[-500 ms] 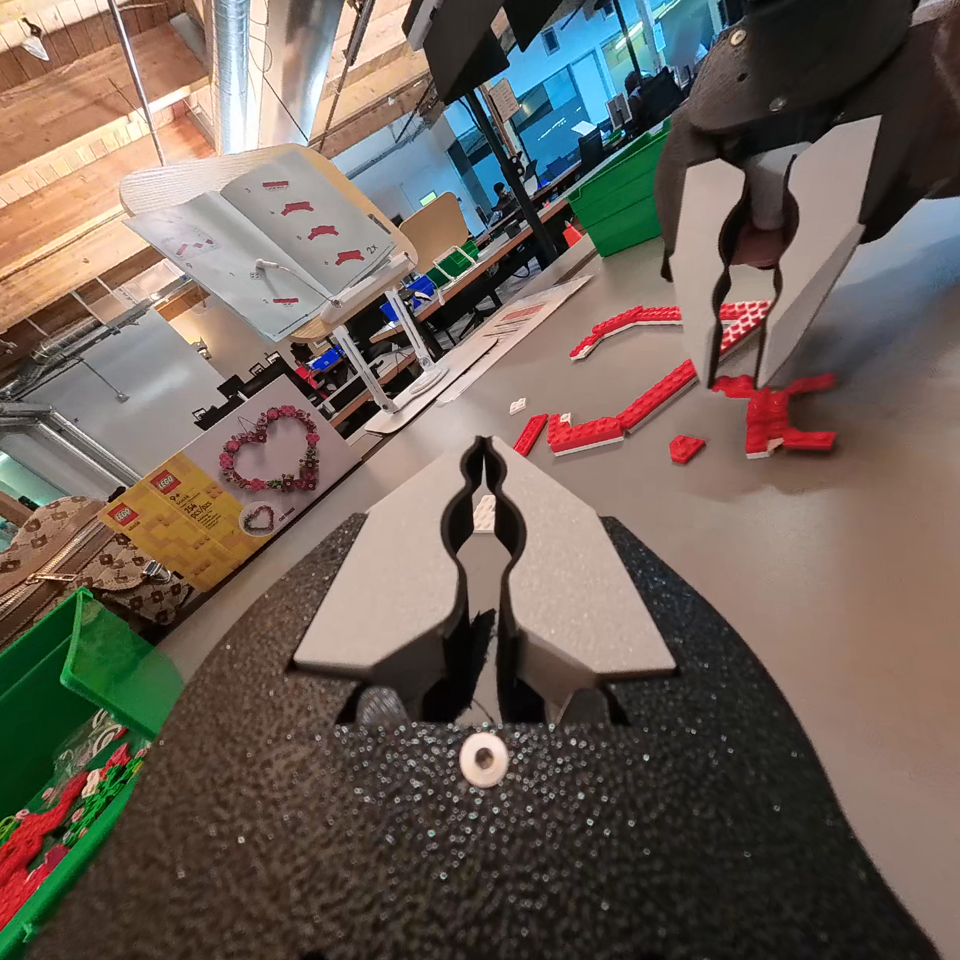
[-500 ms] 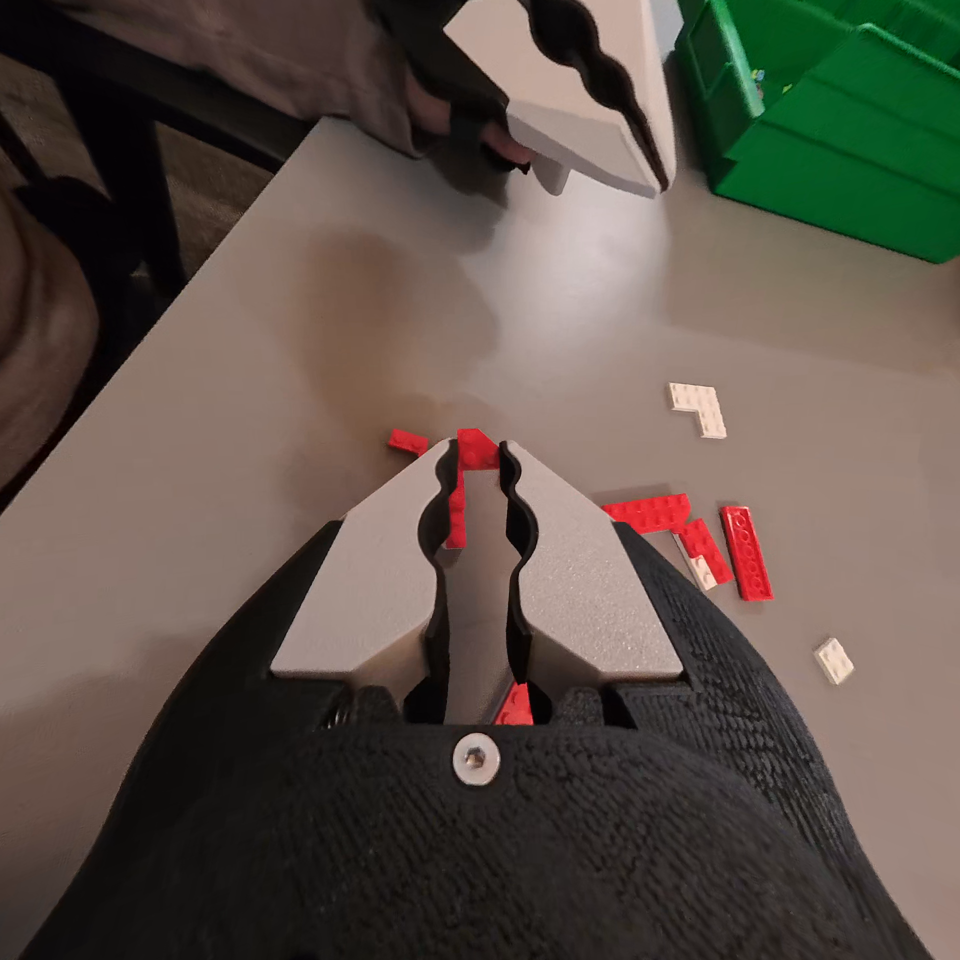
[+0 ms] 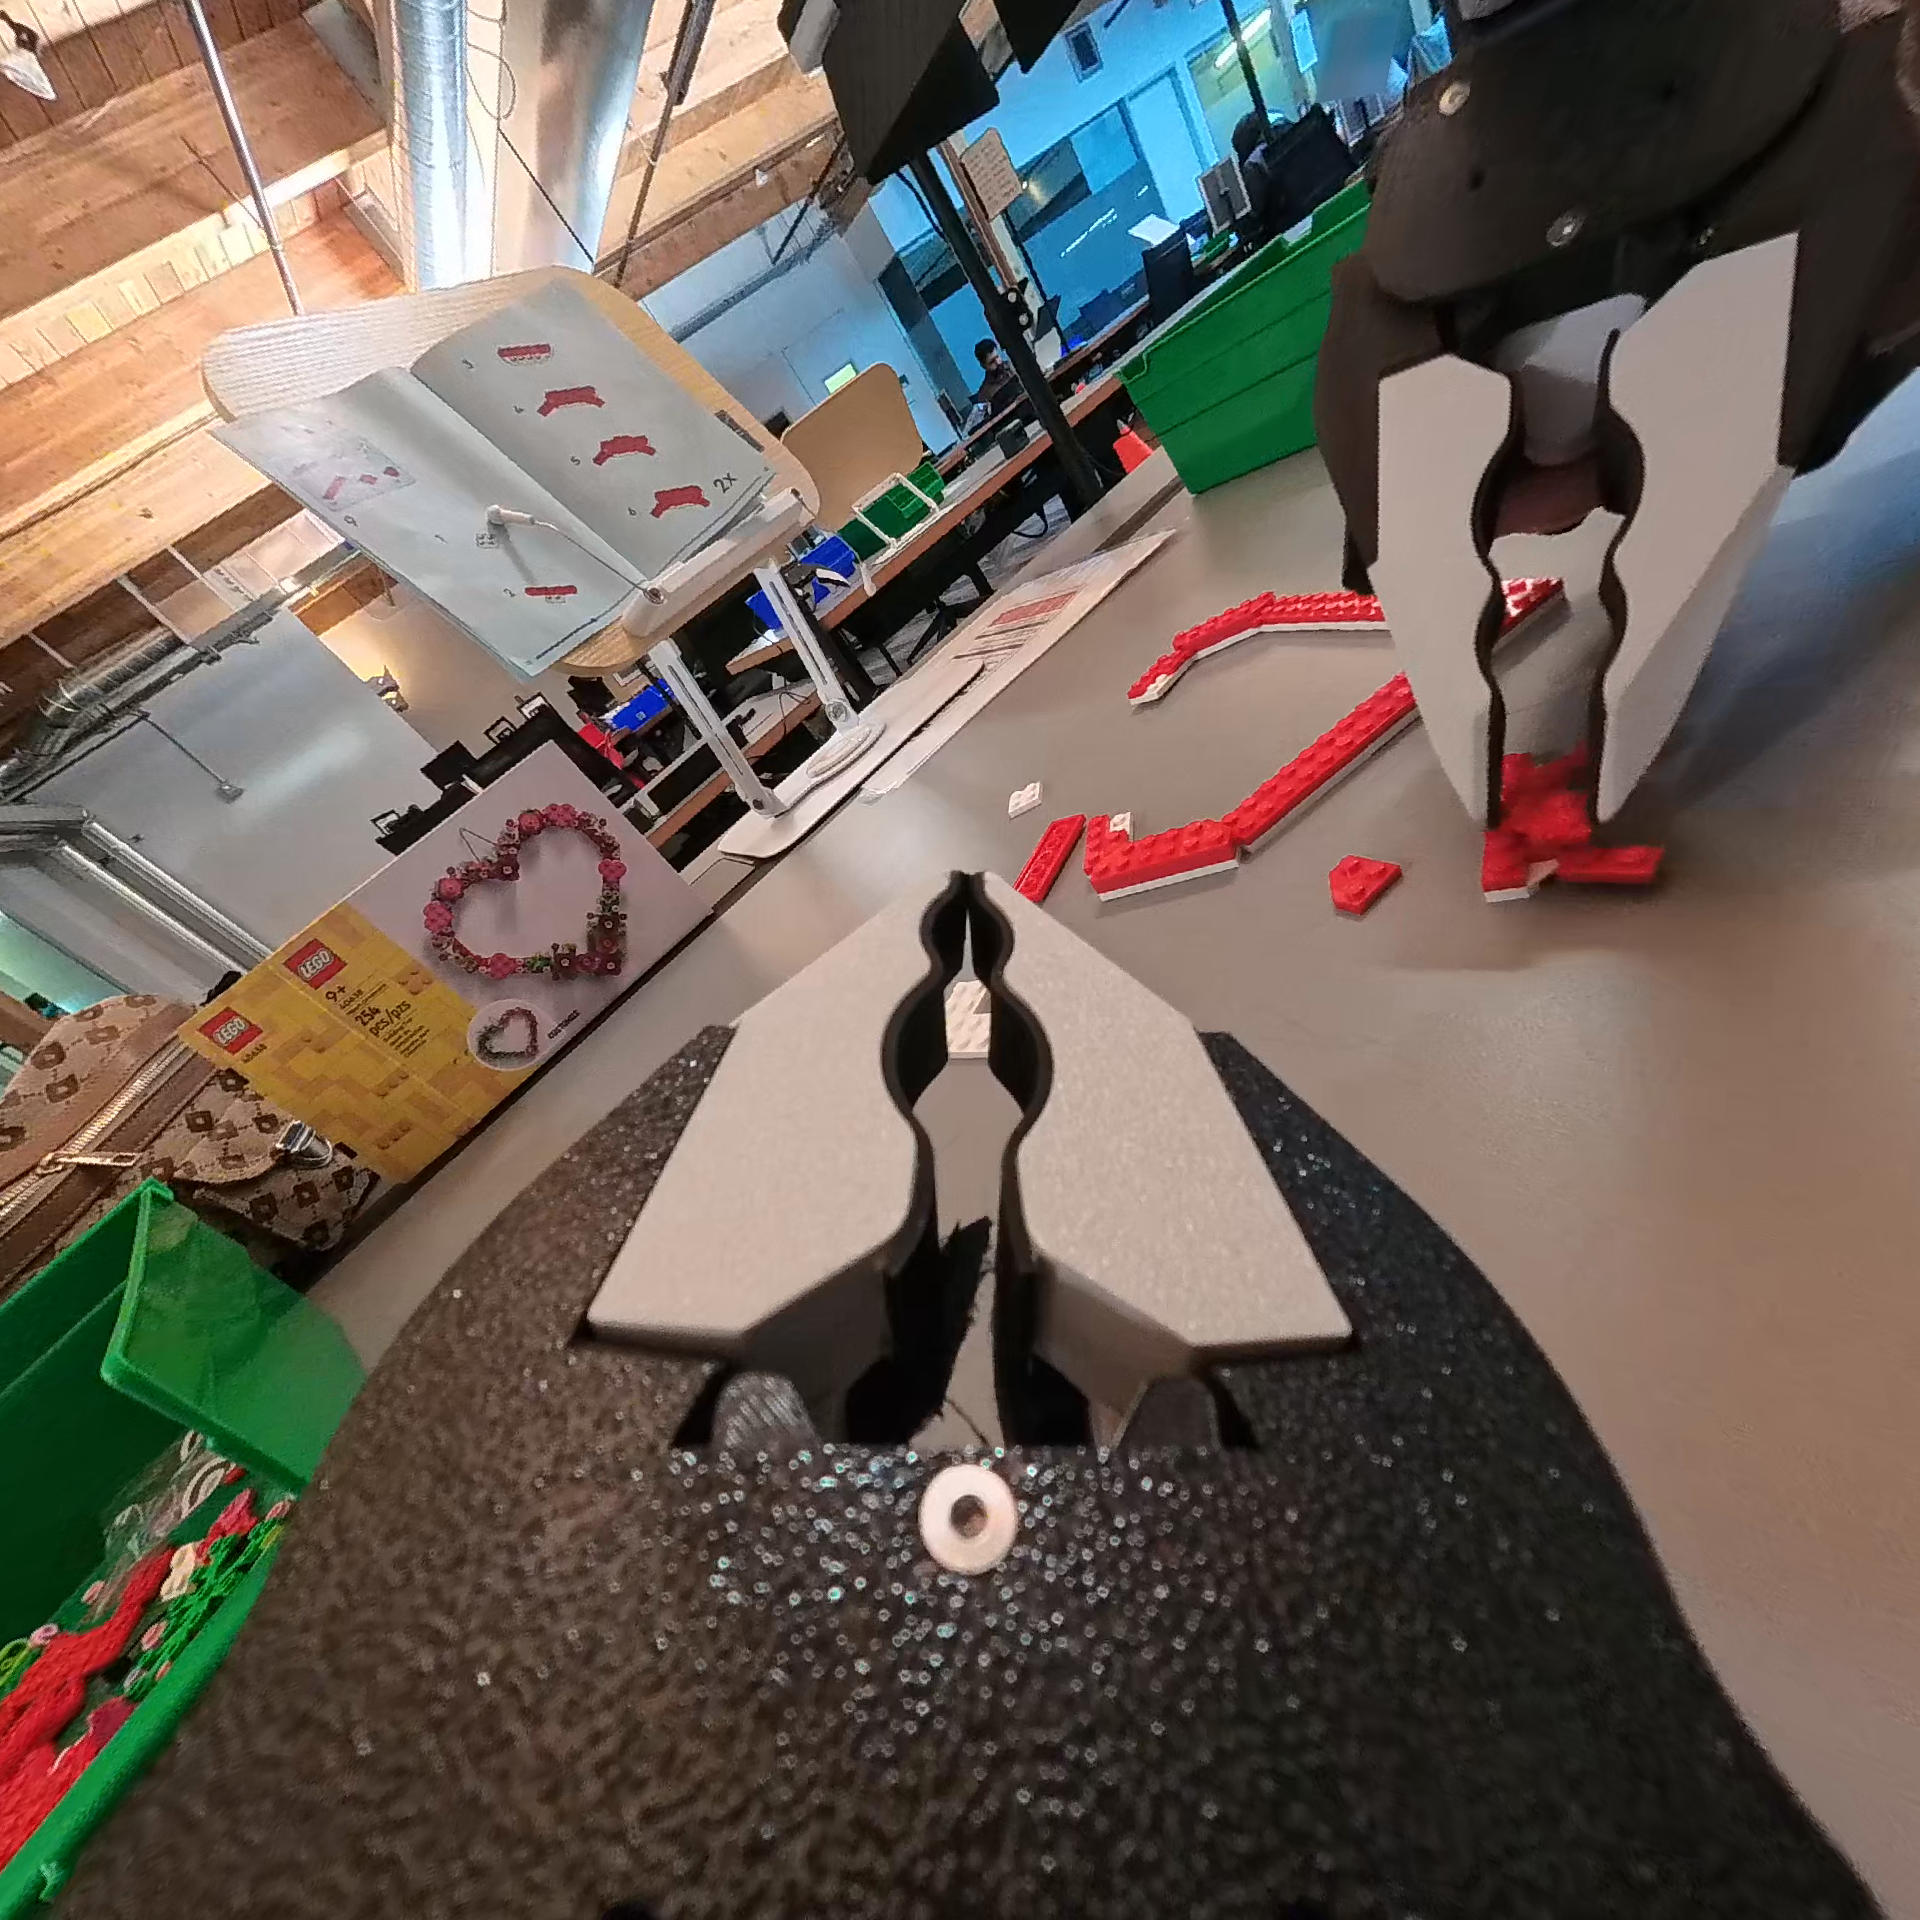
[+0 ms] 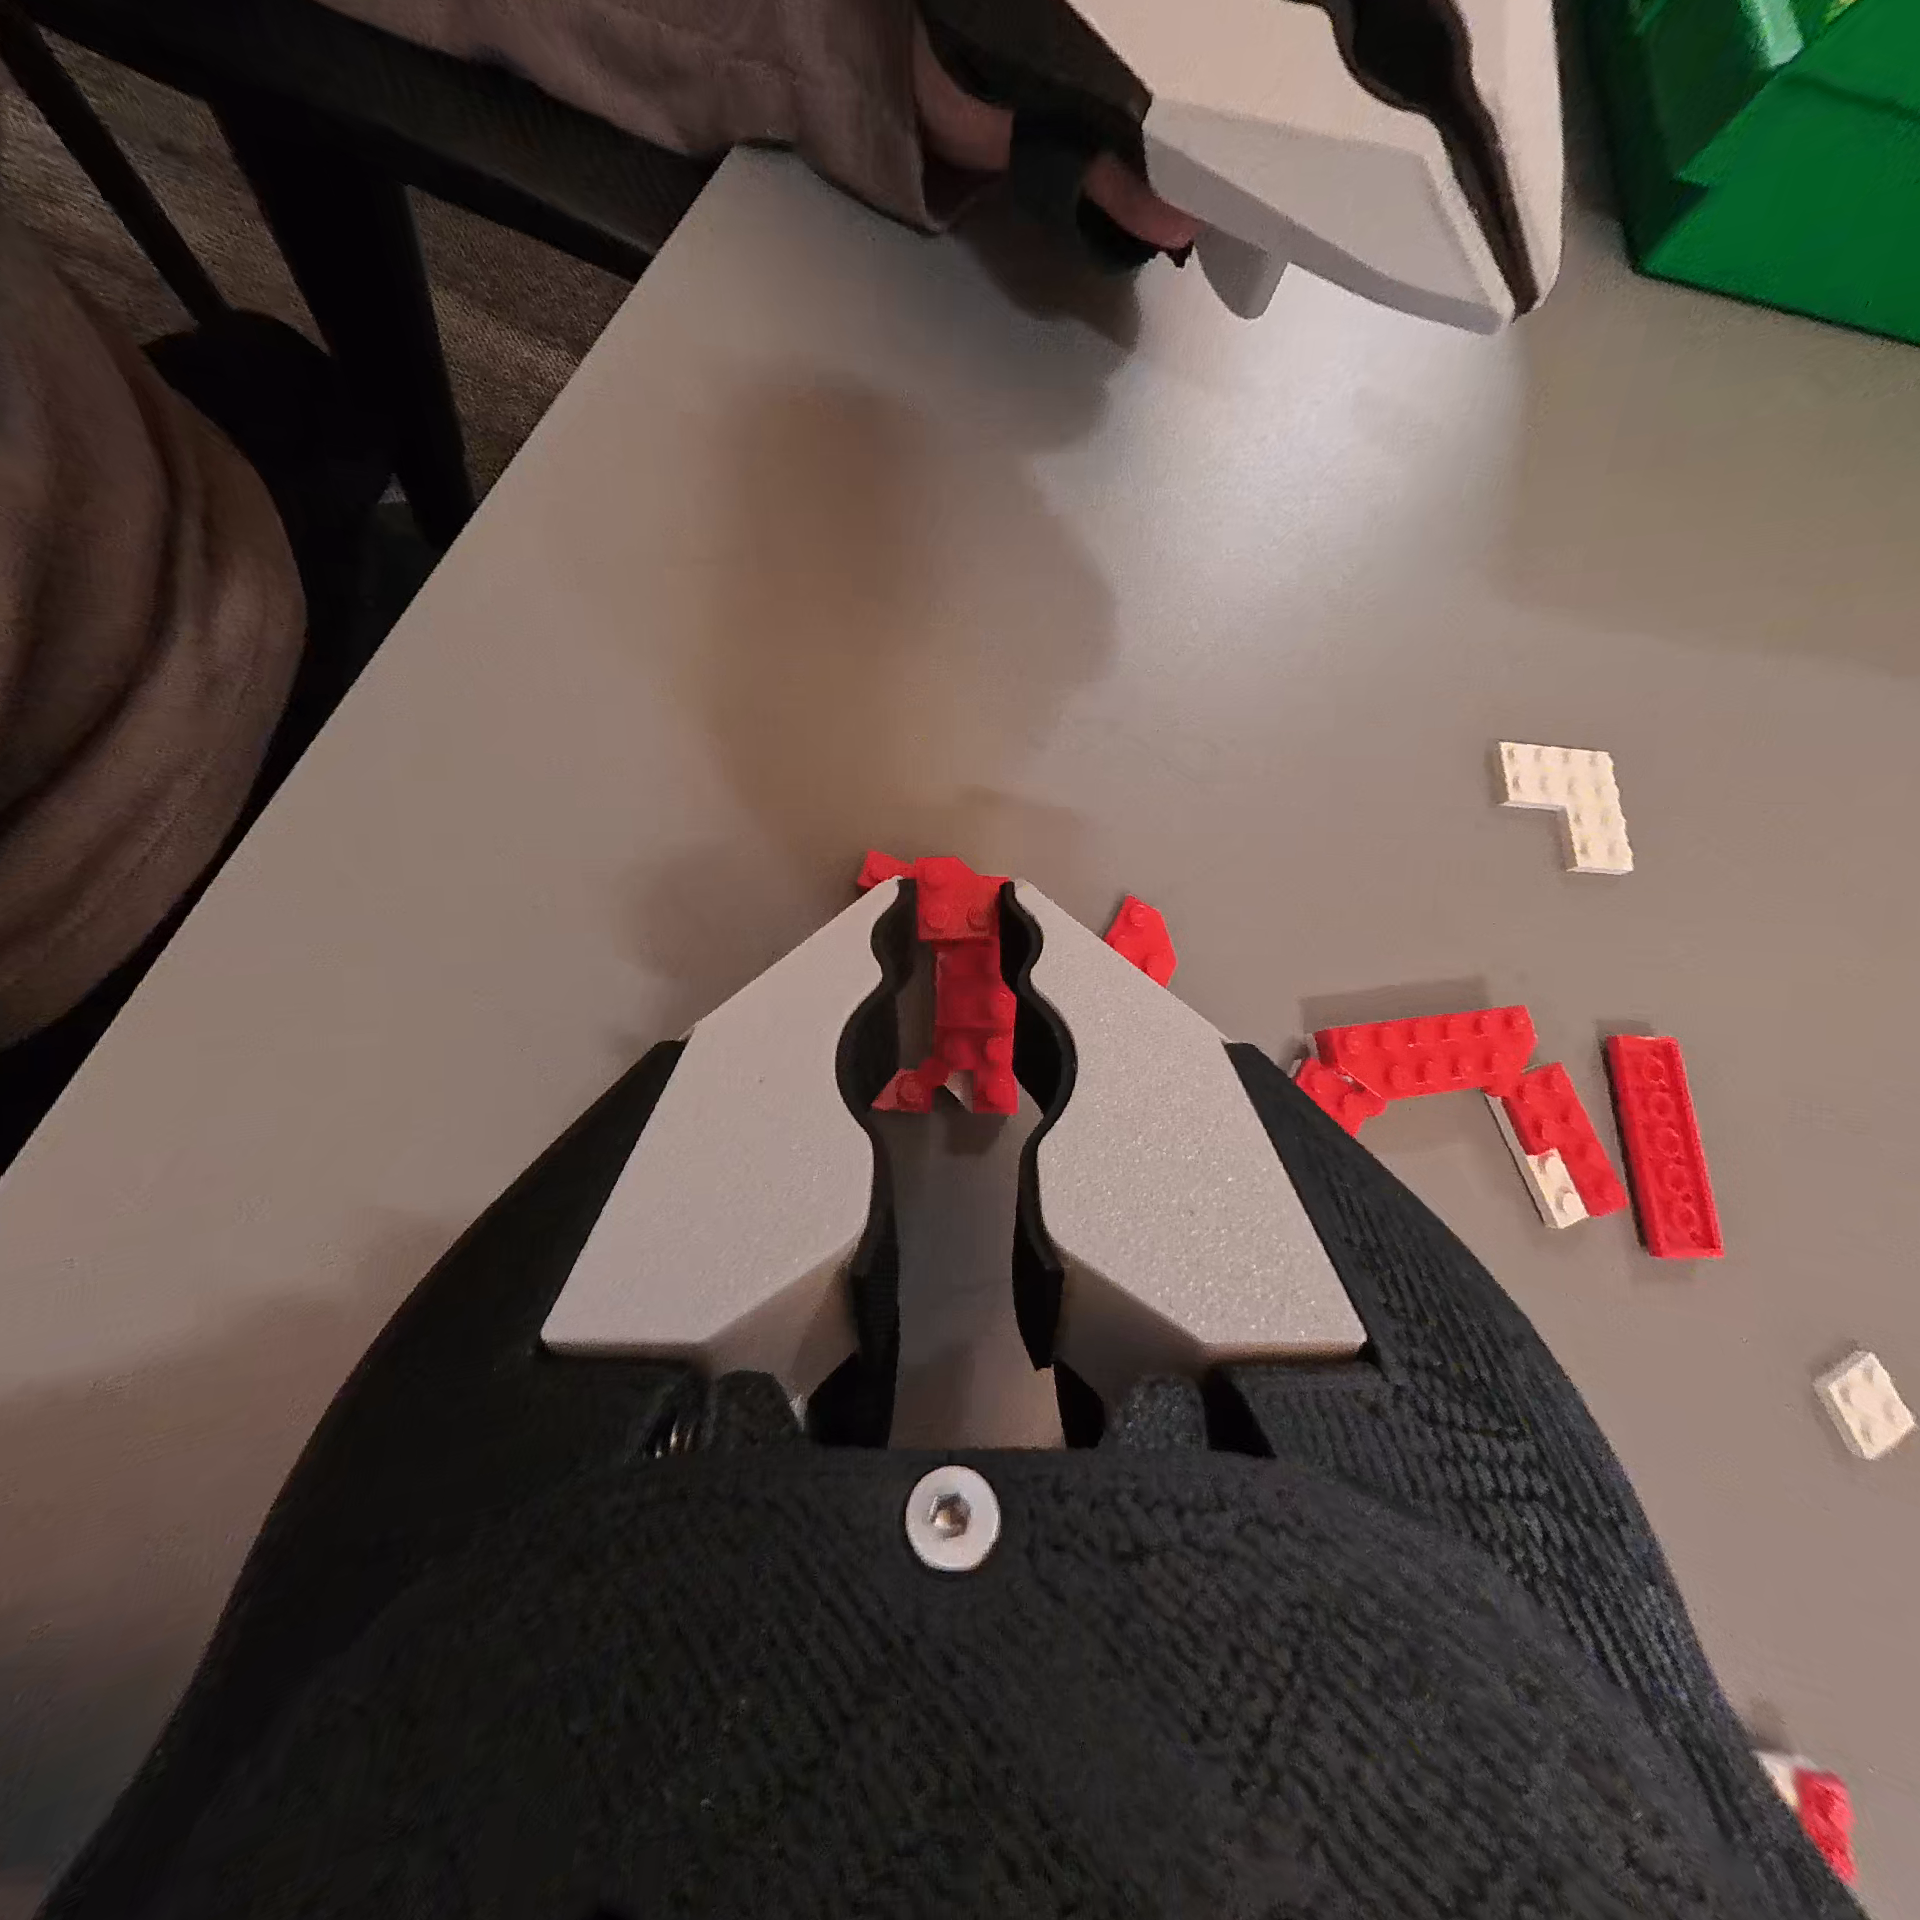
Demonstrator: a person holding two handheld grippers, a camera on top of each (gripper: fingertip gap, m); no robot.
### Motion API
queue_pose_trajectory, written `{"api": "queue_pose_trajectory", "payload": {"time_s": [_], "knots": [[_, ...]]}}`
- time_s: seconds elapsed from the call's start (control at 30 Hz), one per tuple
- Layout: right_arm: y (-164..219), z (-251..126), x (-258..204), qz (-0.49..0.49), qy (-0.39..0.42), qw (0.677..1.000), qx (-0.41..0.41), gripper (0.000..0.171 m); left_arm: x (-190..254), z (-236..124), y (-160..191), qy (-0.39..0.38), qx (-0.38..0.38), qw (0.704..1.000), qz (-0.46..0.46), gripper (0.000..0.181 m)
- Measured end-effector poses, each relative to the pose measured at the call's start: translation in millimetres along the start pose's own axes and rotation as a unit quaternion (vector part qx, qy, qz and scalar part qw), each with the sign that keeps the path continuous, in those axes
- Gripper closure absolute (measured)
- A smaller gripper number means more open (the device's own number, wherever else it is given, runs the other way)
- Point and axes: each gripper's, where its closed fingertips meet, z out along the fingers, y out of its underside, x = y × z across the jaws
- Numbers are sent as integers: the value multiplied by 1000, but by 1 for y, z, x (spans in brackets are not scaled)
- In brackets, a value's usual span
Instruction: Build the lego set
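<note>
Two grippers are over the grey table (image 3: 1558, 1143), and only one is near the work. From the left wrist view, the left gripper (image 3: 968, 894) sits low and well back, its pale wedge-shaped fingers closed to a sliver with nothing between them; a white plate (image 3: 966, 1023) shows on the table through the wavy slot. Ahead and to its right, the right gripper (image 3: 1545, 810) points down onto a small red assembly (image 3: 1558, 847), clearly the nearer of the two. Longer red-on-white curved sections (image 3: 1257, 805) lie beyond, matte and studded.

From the right wrist view, the right gripper (image 4: 954, 891) straddles the red assembly (image 4: 966, 997), whose long axis runs along the fingers, straight ahead. The jaws stand narrowly parted around it; I cannot tell whether the pads press it. A red wedge (image 4: 1143, 935) lies just beside the right finger, a long red plate (image 4: 1662, 1143) and white corner plate (image 4: 1569, 800) farther right. I'd guess the next move is closing on the assembly.
</note>
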Motion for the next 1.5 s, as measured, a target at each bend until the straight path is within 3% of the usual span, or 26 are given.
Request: {"api": "queue_pose_trajectory", "payload": {"time_s": [0.97, 1.1, 1.5], "knots": [[-7, 2, 2, -9, 12, 1000, 12, 157, 3, 0, 0, 3, 0, 1000, 8, 181], [-24, 12, -9, -23, -7, 999, 30, 157, 3, 0, 0, 3, -1, 1000, 8, 181], [-24, 39, -19, -15, -29, 999, -12, 156, 3, 0, 0, 3, -1, 1000, 7, 181]]}}
